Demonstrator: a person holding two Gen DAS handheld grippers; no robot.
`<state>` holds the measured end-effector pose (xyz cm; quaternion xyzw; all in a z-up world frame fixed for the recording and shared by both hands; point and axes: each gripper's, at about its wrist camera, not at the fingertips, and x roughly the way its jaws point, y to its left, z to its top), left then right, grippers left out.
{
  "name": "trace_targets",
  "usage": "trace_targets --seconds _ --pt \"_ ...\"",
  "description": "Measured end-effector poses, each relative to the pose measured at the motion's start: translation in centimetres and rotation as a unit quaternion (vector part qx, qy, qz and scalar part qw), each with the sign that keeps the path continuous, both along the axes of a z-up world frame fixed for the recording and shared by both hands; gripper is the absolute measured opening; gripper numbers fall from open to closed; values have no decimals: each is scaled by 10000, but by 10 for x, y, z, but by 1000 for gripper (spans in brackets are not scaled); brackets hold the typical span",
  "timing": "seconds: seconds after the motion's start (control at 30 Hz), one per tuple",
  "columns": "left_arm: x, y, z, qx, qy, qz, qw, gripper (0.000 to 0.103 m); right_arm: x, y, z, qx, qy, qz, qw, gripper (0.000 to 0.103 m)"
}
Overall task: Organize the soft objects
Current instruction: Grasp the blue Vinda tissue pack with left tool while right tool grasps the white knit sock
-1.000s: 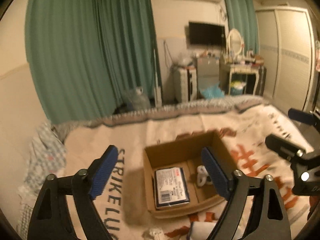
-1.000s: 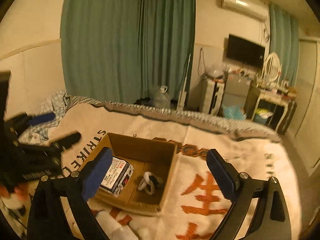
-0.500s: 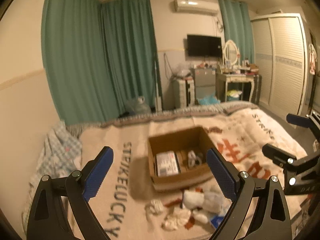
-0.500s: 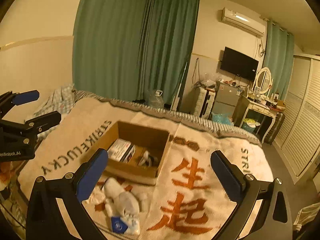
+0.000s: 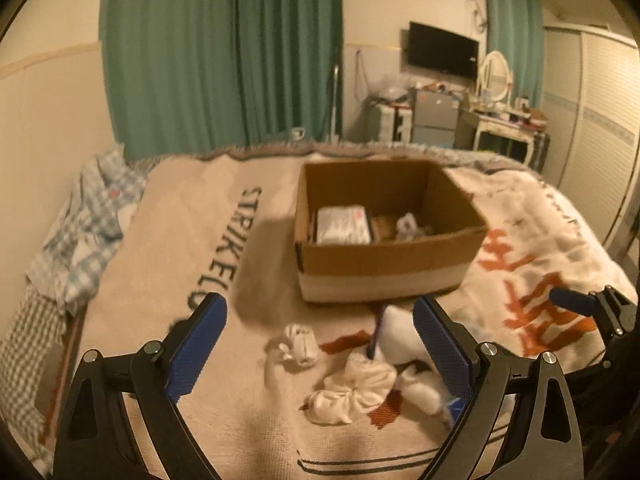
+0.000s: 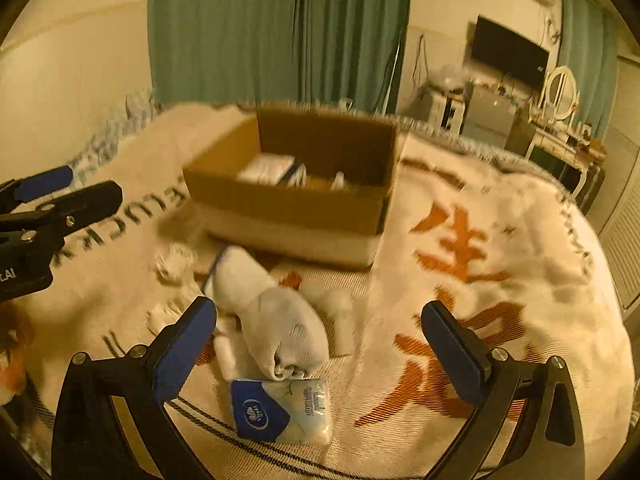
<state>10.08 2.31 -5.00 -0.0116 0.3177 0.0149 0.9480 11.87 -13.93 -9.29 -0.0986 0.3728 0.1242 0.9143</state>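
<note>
Green curtains [image 5: 224,52] hang behind a bed [image 5: 132,280] covered by a cream blanket [image 6: 500,264] printed with black letters and orange characters. On the blanket stands an open cardboard box [image 5: 384,256], holding a white packet [image 5: 342,226] on its left side and a small pale item, too blurred to name, to the right of it.

Just in front of the box lies a loose heap of soft things: a rolled grey-white sock [image 6: 276,320], a crumpled white cloth [image 5: 352,392], a small white bundle [image 5: 298,344] off to the left, and, nearest the camera, a blue-and-white tissue pack [image 6: 282,410] touching the sock's end.

Both tools hover above the heap. The left gripper [image 5: 320,348] has its jaws spread wide and empty; the right gripper [image 6: 320,344] likewise, jaws apart, with the sock between them in view.
</note>
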Motion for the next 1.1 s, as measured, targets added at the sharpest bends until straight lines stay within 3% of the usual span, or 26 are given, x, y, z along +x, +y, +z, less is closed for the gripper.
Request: trace_targets --seconds 0.13,0.23,0.43,0.53,0.73,0.87,1.1 --pt "14 7 -30 -291 562 -3 9980 96 12 9 -28 -191 293 142 9993 101" --pt "20 10 -46 -209 789 143 9966 96 19 13 -41 -183 492 229 9984 91" --pt "22 13 -52 -297 901 190 9953 96 25 13 -49 -4 667 348 9972 56" --pt "15 7 -45 -104 800 200 9965 96 19 12 -41 71 507 352 9981 49" --pt "0 -3 -29 -49 623 0 9980 96 -2 -2 5 431 -50 207 9988 47" --pt "-9 -12 -20 -280 706 -166 9970 96 -19 -23 35 502 -314 -62 9982 47" --pt "-23 -55 -29 -439 960 -464 9933 96 -39 -66 32 -23 -232 -584 9980 47"
